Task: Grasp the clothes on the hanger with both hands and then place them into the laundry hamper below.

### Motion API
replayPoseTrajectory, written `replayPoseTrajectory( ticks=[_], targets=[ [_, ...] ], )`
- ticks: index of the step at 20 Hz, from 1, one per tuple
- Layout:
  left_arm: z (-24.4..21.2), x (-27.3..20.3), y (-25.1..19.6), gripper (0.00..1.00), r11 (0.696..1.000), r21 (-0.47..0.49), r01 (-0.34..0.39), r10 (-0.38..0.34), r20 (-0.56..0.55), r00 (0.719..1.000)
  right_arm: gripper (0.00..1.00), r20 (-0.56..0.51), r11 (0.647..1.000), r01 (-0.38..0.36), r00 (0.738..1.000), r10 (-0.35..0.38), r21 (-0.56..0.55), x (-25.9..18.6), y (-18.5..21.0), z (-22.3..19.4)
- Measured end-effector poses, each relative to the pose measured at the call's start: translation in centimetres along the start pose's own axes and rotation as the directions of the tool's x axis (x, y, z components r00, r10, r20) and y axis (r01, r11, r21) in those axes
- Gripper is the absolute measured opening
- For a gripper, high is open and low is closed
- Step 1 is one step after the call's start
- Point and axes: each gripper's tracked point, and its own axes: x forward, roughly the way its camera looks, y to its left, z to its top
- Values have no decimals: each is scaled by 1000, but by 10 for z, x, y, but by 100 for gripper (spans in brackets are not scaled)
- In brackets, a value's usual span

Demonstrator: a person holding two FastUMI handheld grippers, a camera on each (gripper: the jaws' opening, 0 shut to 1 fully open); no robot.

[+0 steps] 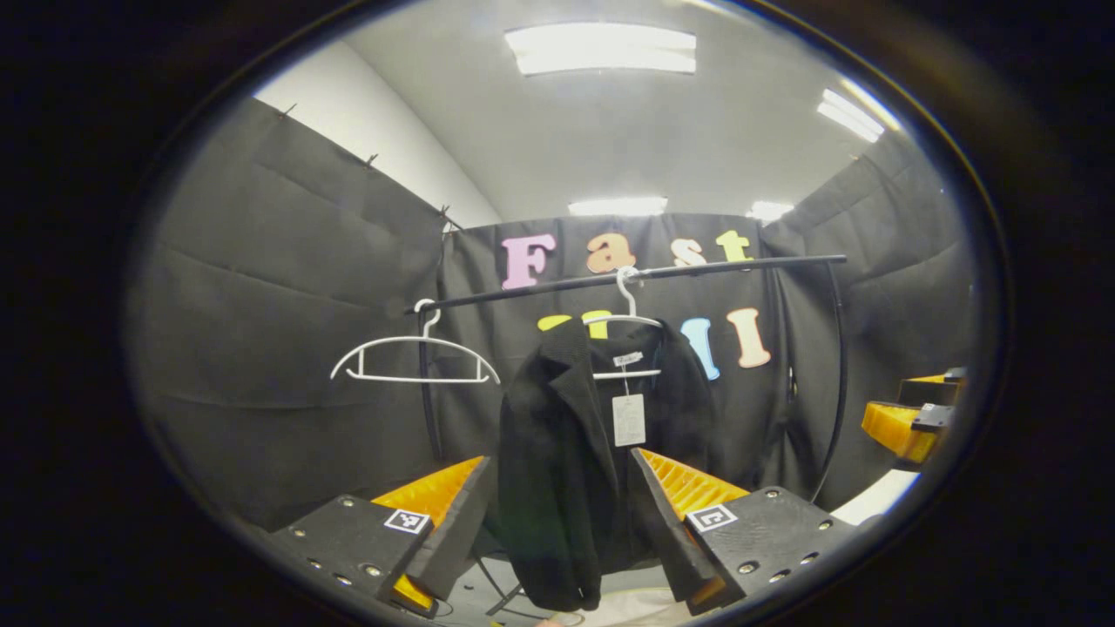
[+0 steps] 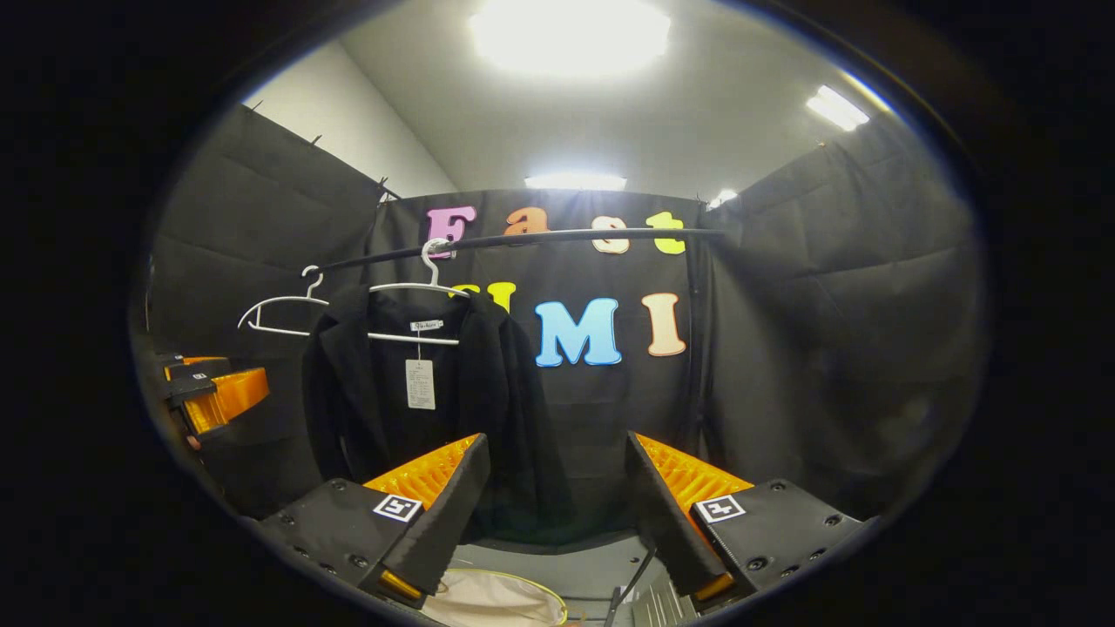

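While the black jacket (image 1: 566,453) hangs on a white hanger (image 1: 624,324) from the dark rail (image 1: 627,277), both grippers are apart from it and hold nothing. In the left gripper view, the left gripper (image 1: 557,522) has its jaws wide, and the lower part of the jacket is seen between the fingers but farther back, not touched. A paper tag (image 1: 628,420) hangs at the jacket's open front. A second hanger (image 1: 415,359), empty, is on the same rail, beside the jacket. In the right gripper view, the right gripper (image 2: 557,514) is also wide, and the jacket (image 2: 418,409) is up and to the left of its fingers. Below it, at the bottom edge, a pale rim of the laundry hamper (image 2: 496,599) is visible. The left gripper (image 2: 213,396) shows at the far left edge there.
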Motion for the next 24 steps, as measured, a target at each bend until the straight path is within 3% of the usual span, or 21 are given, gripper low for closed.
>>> replayPoseTrajectory(
  ticks=[7,12,24],
  targets=[
    [1,40,2,90,997,-18,76,-76,-12,997,98,8,999,-19,1000,19,44,30,32,9],
    [10,64,5,92,996,-24,85,-85,5,996,98,27,997,-68,997,67,33,60,54,20],
    [6,134,-14,92,1000,-3,0,0,-10,1000,96,24,968,-237,971,236,81,163,92,23]
  ],
)
